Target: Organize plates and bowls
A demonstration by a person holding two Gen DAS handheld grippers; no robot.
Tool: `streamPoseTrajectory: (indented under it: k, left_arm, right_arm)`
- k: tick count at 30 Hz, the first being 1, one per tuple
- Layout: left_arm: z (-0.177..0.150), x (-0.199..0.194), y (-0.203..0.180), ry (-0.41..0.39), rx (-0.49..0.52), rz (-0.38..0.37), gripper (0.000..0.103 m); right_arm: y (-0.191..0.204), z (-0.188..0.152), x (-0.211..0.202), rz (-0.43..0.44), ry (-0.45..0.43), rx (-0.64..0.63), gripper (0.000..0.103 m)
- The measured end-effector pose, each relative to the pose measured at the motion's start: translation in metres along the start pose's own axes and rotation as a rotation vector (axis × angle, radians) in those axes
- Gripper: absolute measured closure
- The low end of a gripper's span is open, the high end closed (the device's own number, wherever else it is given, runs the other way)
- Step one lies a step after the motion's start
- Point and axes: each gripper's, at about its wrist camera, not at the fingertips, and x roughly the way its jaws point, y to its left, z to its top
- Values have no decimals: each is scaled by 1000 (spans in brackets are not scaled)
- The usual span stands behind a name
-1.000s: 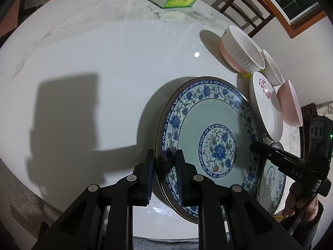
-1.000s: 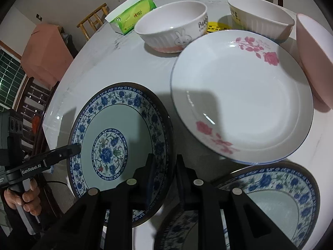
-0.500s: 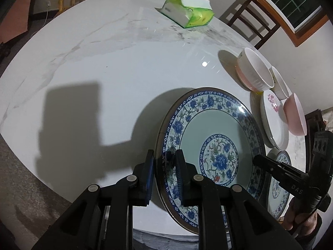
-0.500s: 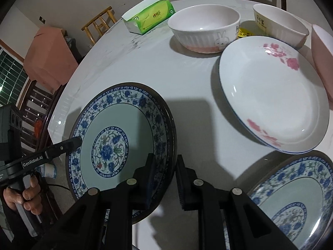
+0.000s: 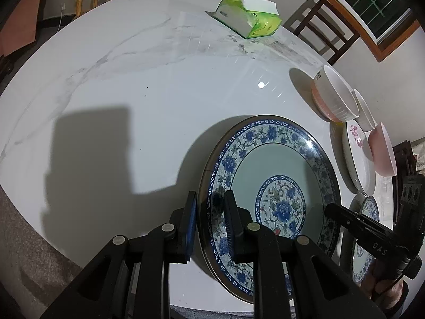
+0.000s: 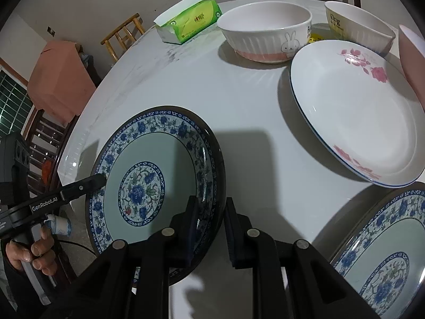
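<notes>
Blue-patterned plate [image 5: 276, 186] rim clamped between left gripper [image 5: 209, 223] and right gripper [image 6: 209, 228].

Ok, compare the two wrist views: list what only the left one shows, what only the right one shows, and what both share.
Only the left wrist view: the window frame and the wide bare stretch of the table.

Only the right wrist view: the rabbit print on the white bowl, the yellow-lettered bowl's lettering, and the orange-covered object by the wall.

Both: the blue floral plate gripped at opposite rims by the left gripper and right gripper, the second blue plate, the rose plate, the pink bowl and the green tissue pack.
</notes>
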Motion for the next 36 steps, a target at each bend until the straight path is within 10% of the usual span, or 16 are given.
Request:
streamPoseTrajectory:
  k: [22, 36]
  left_arm:
    - [1, -18, -1, -92, -3, 104, 58]
    - [-39, -50, -80, -195, 114, 110, 44]
  right_arm:
    - [16, -6, -27, -139, -85, -110, 80]
    - [0, -42, -82, -317, -168, -137, 80]
